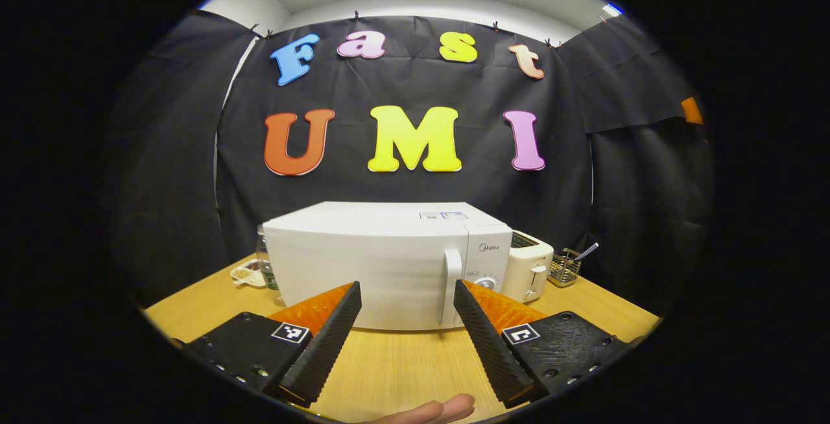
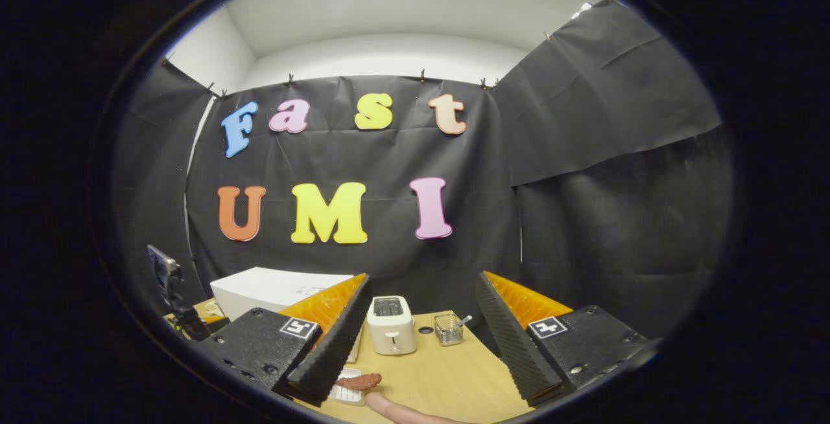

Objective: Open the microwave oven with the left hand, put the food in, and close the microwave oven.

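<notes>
1. Microwave oven (image 1: 382, 262): one unit, white, door closed, sitting on the wooden table (image 1: 395, 365) dead ahead at 12 o'clock in your left gripper view. One vertical door handle (image 1: 450, 284) at about 1 o'clock from the gap between the fingers.
2. Your left gripper (image 1: 405, 340): fingers spread wide, grasping nothing, apart from the oven front.
3. Food (image 2: 358, 382): one reddish-brown piece lying on one white tray (image 2: 347, 393), at 7 o'clock in the right gripper view, just beside the inner edge of your right gripper's near finger. I can't tell whether they touch.
4. Your right gripper (image 2: 421, 340): fingers released, wide apart, holding nothing.
5. One white toaster (image 2: 391, 325) at 12 o'clock between the right fingers, just right of the oven. One small wire basket (image 2: 447, 330) further right, with one utensil sticking out.
6. Left of the oven in the left gripper view: one jar (image 1: 267, 268) and one small dish (image 1: 248, 273), at 10 o'clock.
7. One fingertip (image 1: 447, 409) at 6 o'clock in each view.
</notes>
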Demonstrator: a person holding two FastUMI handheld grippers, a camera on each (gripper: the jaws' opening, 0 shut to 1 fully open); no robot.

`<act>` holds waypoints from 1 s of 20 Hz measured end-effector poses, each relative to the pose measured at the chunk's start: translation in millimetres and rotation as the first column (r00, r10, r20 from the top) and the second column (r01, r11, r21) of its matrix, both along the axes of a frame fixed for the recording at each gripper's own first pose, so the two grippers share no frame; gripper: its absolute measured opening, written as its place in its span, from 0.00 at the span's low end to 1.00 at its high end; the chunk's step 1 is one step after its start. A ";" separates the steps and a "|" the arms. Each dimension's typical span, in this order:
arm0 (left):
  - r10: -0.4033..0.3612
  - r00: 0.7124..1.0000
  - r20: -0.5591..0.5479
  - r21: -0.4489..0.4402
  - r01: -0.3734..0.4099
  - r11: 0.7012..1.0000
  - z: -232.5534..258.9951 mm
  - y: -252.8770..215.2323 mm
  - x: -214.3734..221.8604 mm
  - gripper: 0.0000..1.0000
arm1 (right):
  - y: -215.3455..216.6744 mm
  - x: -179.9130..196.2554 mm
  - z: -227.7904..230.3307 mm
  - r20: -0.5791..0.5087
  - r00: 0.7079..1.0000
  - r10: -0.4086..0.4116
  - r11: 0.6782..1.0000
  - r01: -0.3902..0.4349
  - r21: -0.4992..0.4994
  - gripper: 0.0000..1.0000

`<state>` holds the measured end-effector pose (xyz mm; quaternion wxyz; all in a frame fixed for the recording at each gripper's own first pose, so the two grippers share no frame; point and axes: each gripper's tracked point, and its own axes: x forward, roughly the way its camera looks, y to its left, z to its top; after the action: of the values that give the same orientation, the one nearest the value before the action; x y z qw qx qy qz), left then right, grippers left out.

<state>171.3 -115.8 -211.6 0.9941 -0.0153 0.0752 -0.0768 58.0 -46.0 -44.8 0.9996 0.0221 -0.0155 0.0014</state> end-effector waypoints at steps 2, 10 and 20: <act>-0.015 1.000 -0.008 -0.012 0.015 1.000 -14.0 -13.3 18.7 0.93 | -0.8 5.9 -5.8 -0.006 1.000 0.008 1.000 -0.008 -0.002 1.00; -0.049 0.998 -0.033 -0.003 0.049 0.999 -47.9 -47.5 70.6 0.92 | -2.5 25.2 -30.9 -0.041 0.999 0.026 0.998 -0.028 -0.052 1.00; -0.021 0.999 0.050 -0.027 0.023 0.999 -39.0 -53.4 115.7 0.65 | -20.7 37.2 -60.3 -0.083 0.997 0.011 0.999 -0.016 -0.052 1.00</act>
<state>287.0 -169.1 -250.6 0.9944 -0.0263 0.0498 -0.0891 95.3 -66.7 -105.0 0.9996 -0.0042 0.0260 0.0077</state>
